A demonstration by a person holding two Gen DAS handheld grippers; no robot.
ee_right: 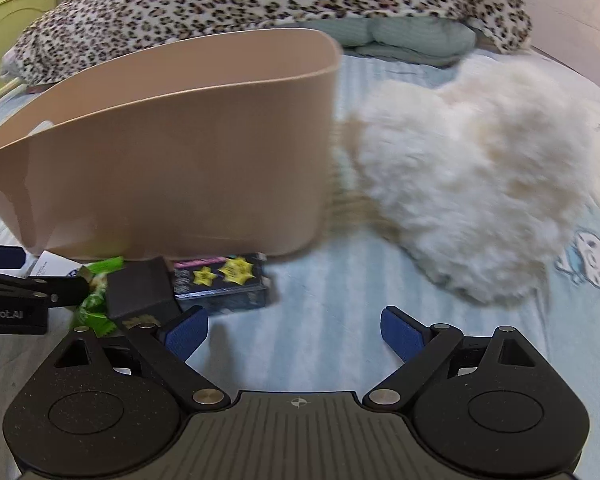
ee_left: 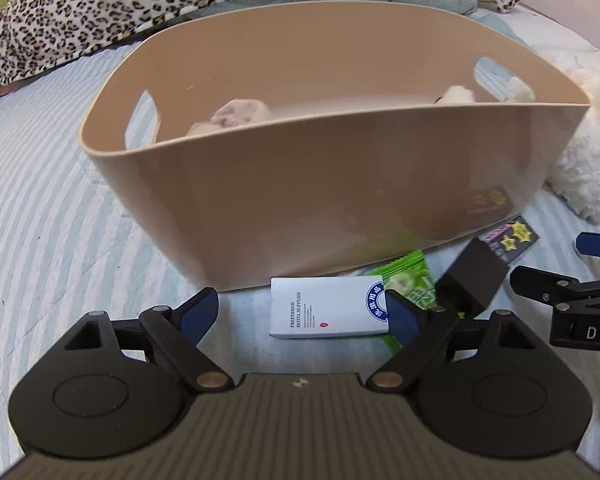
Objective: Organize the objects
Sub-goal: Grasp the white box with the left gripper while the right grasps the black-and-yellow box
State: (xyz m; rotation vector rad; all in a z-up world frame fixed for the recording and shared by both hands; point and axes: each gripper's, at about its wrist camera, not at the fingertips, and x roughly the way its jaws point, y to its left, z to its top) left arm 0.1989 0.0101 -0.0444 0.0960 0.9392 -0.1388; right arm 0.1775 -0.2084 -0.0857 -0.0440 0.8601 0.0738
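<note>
My left gripper (ee_left: 302,312) stood apart around the white box (ee_left: 326,307), which lay on the bed against the bin's (ee_left: 300,200) near wall. It looked light and stiff; I'd pinch its long edges. My right gripper (ee_right: 294,330) was apart, empty.

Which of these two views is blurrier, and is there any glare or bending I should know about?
Right wrist view is blurrier: the white plush toy and the beige bin edge smear with motion. Left wrist view is sharper; print on the white box reads, and the bin's near wall reflects the items below it. Both views bow the striped bedspread and darken at the corners.
</note>
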